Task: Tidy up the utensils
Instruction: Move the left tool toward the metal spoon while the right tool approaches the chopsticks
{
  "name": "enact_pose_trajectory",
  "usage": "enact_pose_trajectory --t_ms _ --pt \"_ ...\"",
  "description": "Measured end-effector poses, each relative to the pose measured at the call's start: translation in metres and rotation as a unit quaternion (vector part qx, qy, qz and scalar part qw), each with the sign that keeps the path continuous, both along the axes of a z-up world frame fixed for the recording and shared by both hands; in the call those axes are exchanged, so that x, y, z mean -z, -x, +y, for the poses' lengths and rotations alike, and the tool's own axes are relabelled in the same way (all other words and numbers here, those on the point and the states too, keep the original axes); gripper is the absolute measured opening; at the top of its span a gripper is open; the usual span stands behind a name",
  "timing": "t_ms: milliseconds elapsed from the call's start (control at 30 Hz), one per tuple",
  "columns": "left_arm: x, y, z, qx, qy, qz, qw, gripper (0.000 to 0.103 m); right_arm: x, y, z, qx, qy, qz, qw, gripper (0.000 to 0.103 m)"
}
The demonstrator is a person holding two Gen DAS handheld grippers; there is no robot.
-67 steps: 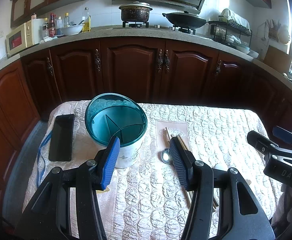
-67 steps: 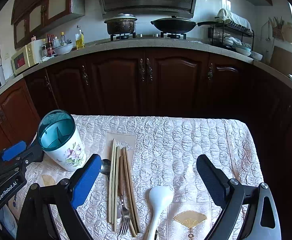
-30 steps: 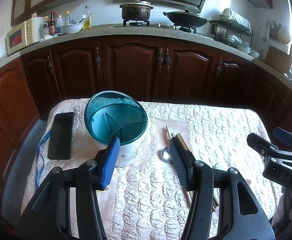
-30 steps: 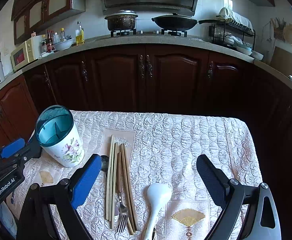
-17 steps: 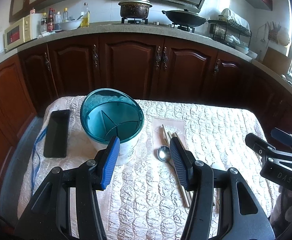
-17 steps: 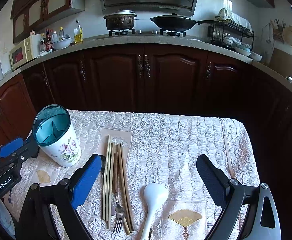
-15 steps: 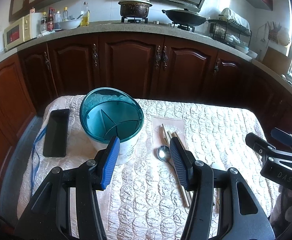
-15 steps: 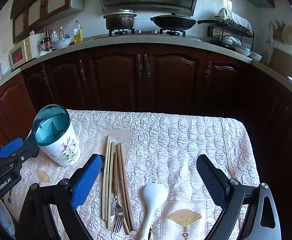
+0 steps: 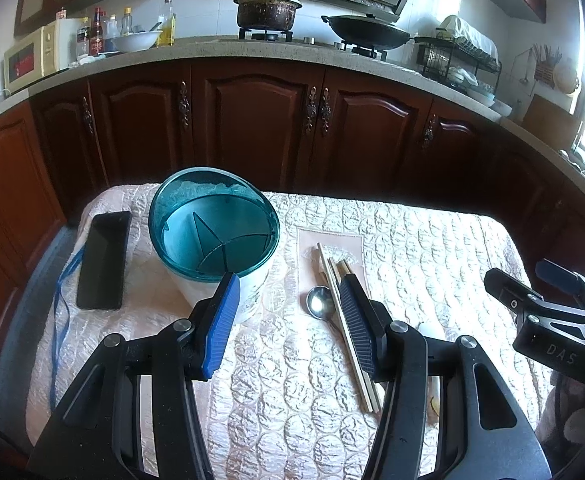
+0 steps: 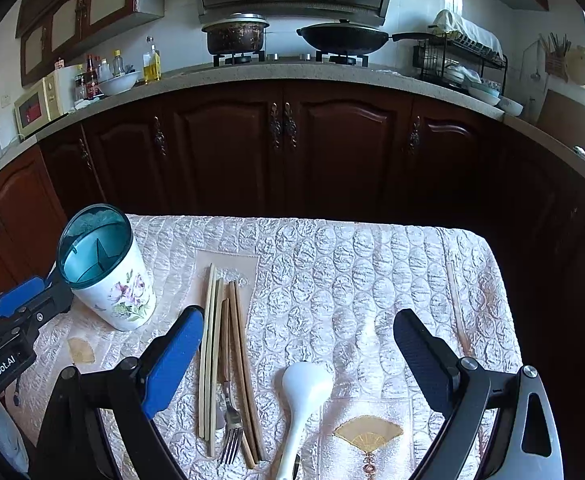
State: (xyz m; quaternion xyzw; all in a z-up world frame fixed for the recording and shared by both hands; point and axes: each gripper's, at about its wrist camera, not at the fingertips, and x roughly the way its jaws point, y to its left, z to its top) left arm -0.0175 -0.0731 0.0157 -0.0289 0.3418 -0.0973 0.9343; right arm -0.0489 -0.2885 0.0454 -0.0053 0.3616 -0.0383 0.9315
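A white floral utensil holder with a teal divided rim (image 9: 214,236) (image 10: 106,268) stands upright at the table's left. Beside it lie several chopsticks (image 10: 222,344) (image 9: 346,320), a metal spoon (image 9: 319,302), a fork (image 10: 230,432) and a white rice paddle (image 10: 304,392). My left gripper (image 9: 288,312) is open and empty, just in front of the holder and the spoon. My right gripper (image 10: 298,344) is wide open and empty, hovering over the chopsticks and the paddle.
A black phone (image 9: 104,260) with a blue cord lies at the table's left edge. The table carries a quilted cream cloth (image 10: 352,272). Dark wood cabinets (image 10: 284,148) stand behind, with a pot and wok on the counter.
Both grippers have drifted slightly; the holder and utensils sit a little lower and to the left in the views. Nothing was grasped or moved on the table.
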Motion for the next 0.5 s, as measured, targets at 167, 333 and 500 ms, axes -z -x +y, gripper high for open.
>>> enact_pose_trajectory --t_ms 167,333,500 --pt "0.0032 -0.0017 -0.001 0.003 0.003 0.007 1.0 0.052 0.003 -0.0015 -0.0014 0.002 0.0 0.004 1.0 0.095" --pt "0.0047 -0.0031 -0.0027 0.005 0.005 0.01 0.9999 0.052 0.0043 -0.0029 -0.0028 0.004 -0.001 0.006 1.0 0.095" --pt "0.0084 -0.0057 -0.0037 0.007 0.012 0.02 0.9997 0.052 0.0061 -0.005 -0.0052 0.007 -0.002 0.009 1.0 0.095"
